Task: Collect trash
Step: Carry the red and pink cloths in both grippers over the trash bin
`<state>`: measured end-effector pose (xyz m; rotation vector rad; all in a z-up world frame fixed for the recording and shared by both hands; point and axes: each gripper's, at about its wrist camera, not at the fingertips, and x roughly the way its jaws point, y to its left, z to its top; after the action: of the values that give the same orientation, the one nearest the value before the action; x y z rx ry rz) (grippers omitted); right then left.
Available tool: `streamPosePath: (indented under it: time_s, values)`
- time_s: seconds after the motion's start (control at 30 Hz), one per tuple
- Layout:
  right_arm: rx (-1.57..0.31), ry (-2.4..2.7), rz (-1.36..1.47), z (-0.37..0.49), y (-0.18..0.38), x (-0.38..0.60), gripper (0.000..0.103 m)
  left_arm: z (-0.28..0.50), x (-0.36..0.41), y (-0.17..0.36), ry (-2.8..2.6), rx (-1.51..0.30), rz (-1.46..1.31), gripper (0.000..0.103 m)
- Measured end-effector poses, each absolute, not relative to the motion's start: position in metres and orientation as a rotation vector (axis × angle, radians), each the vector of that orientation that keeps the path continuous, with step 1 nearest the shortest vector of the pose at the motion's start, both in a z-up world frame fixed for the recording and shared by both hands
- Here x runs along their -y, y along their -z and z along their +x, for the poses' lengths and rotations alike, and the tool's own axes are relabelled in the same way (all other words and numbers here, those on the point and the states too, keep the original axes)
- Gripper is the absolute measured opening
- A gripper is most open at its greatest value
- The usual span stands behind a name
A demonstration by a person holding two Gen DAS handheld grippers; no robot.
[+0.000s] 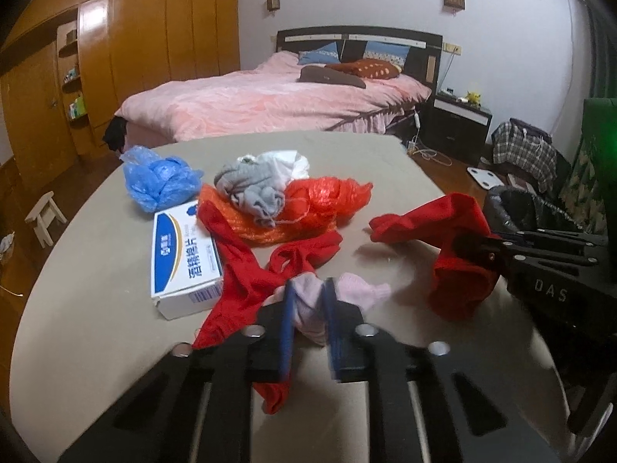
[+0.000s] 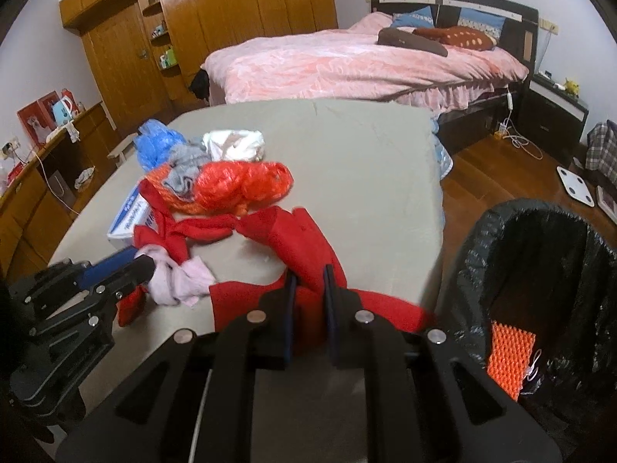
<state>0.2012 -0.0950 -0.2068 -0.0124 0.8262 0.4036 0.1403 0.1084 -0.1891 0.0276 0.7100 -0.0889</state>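
Observation:
My left gripper (image 1: 308, 293) is shut on a pale pink cloth (image 1: 358, 289) that lies on the beige table (image 1: 115, 289); the cloth also shows in the right wrist view (image 2: 181, 281). My right gripper (image 2: 308, 281) is shut on a red cloth (image 2: 304, 239), held at the table's right edge; it also shows in the left wrist view (image 1: 455, 262). Another red cloth (image 1: 239, 270) lies under the left gripper. A black-lined trash bin (image 2: 540, 270) stands right of the table, with an orange net (image 2: 509, 351) inside.
On the table lie a white and blue box (image 1: 181, 258), an orange-red plastic bag (image 1: 320, 200), a grey cloth (image 1: 250, 185), a white cloth (image 1: 289, 162) and a blue plastic bag (image 1: 158, 181). A pink bed (image 1: 270, 104) stands behind. A white stool (image 1: 44, 216) is at left.

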Motion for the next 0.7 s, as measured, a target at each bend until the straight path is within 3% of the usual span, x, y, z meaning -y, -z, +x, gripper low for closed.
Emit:
streamPosePath:
  time_s: [0.7]
  values:
    - [-0.663,-0.366,0.057,0.182,0.127,0.133,0.012,0.141,-0.086,0.118,0.107,-0.557,0.036,0.011]
